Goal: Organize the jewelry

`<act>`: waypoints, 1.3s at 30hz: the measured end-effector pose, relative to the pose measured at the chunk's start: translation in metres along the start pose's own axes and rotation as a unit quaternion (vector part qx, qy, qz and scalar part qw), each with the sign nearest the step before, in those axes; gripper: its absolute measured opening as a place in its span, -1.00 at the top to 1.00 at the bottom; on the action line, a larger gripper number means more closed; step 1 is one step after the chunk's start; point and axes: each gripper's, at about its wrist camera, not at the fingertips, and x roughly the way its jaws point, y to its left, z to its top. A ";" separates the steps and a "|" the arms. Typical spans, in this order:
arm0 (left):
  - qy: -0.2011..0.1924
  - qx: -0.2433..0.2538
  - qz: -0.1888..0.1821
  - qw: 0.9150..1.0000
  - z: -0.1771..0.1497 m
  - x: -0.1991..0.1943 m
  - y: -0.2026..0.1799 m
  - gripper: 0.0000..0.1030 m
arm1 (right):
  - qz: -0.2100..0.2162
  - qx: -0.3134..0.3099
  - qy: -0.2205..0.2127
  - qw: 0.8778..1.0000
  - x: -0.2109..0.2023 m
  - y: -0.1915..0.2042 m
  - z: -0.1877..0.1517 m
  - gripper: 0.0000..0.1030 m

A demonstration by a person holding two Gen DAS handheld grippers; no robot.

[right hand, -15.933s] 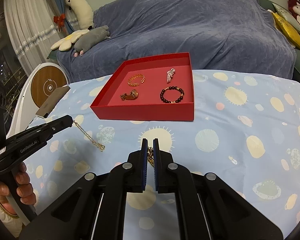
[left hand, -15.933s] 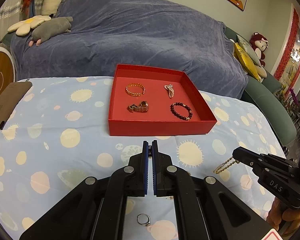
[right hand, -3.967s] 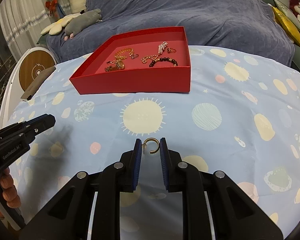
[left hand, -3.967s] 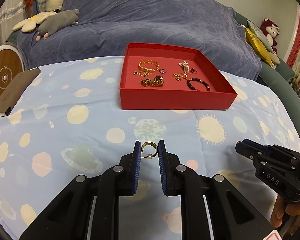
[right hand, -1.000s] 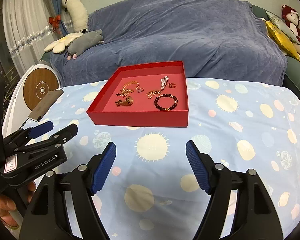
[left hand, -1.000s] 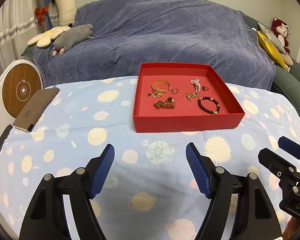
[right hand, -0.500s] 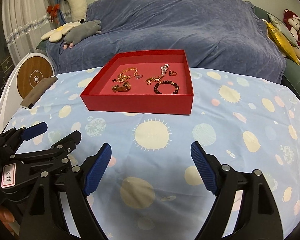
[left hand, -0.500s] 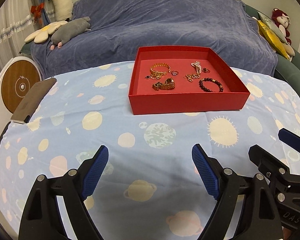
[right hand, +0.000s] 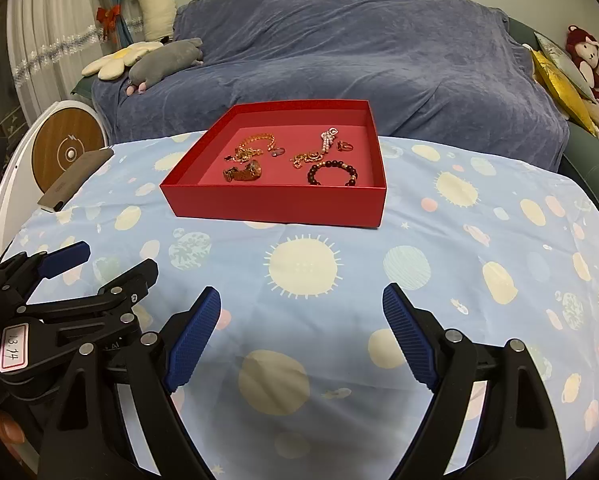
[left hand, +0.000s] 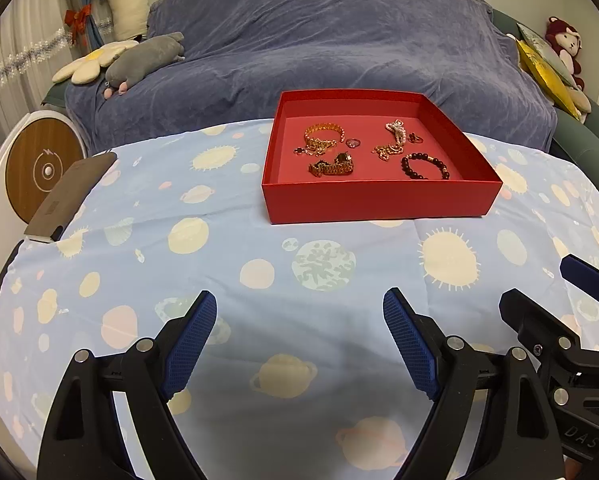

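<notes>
Jewelry (left hand: 341, 162) is gathered inside the red box (left hand: 379, 204); left gripper (left hand: 299, 334) and right gripper (right hand: 301, 330) are held wide-jawed, empty, near its front wall; nothing loose is seen outside; withdrawal is advised.

Between my grippers and the shallow red cardboard tray (left hand: 379, 204) I see only bare planet-print worktop cloth (left hand: 227, 272). Tray walls are low, its top uncovered. A flat grey-brown slab (left hand: 73, 196) lies far left.
</notes>
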 end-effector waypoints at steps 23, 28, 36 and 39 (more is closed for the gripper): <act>-0.003 0.002 0.007 1.000 -0.001 0.001 0.000 -0.61 | -0.002 0.000 0.000 1.000 0.000 -0.001 0.000 -0.57; -0.002 0.002 0.006 1.000 -0.001 0.001 0.001 -0.61 | -0.002 0.000 0.000 1.000 0.000 -0.001 -0.001 -0.57; -0.005 0.002 0.006 1.000 -0.001 0.001 0.000 -0.61 | -0.002 0.000 -0.001 1.000 0.000 0.000 0.000 -0.57; -0.017 0.000 0.010 1.000 0.000 -0.003 0.002 -0.61 | -0.002 -0.002 -0.001 1.000 0.000 0.000 -0.001 -0.58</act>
